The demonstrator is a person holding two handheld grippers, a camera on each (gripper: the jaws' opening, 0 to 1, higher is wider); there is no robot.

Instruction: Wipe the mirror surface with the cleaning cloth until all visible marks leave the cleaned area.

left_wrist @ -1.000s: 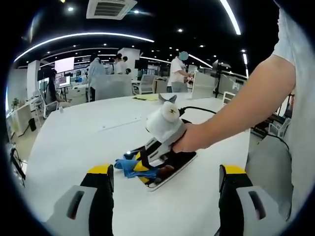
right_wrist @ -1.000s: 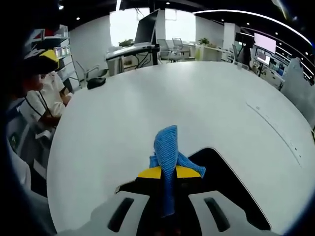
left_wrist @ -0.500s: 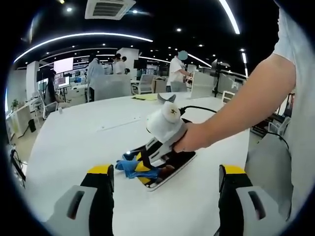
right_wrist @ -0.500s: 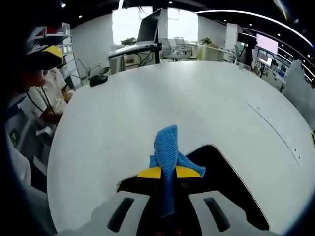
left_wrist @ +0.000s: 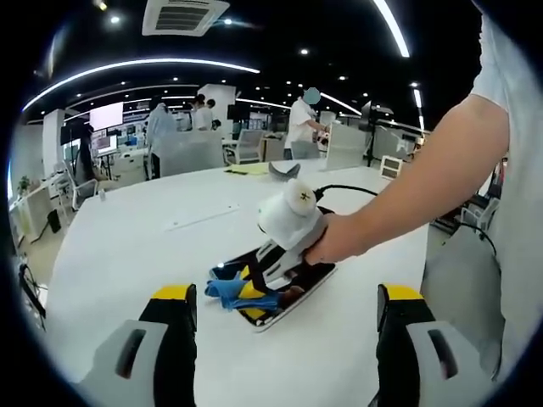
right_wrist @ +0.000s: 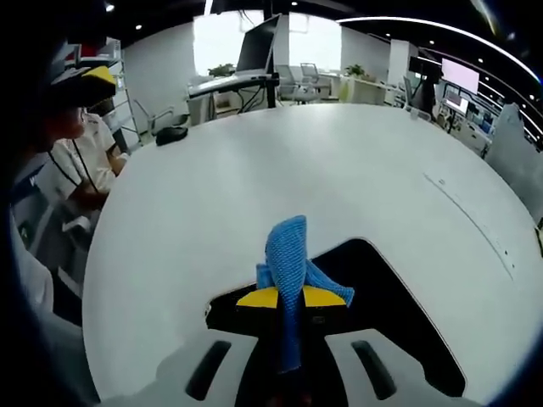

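Right tool (right_wrist: 290, 297) pinches the cloth (right_wrist: 287, 254), soft and limp; best gripped bunched, as here. Mirror (right_wrist: 399, 314), lower frame, likely rigid, slick, fragile on the surface (right_wrist: 254, 170); left tool (left_wrist: 282, 326) spread, empty.

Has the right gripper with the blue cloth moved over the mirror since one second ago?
Yes, slightly. In the left gripper view the right gripper and its blue cloth have shifted a little to the right along the mirror, judged against its near corner.
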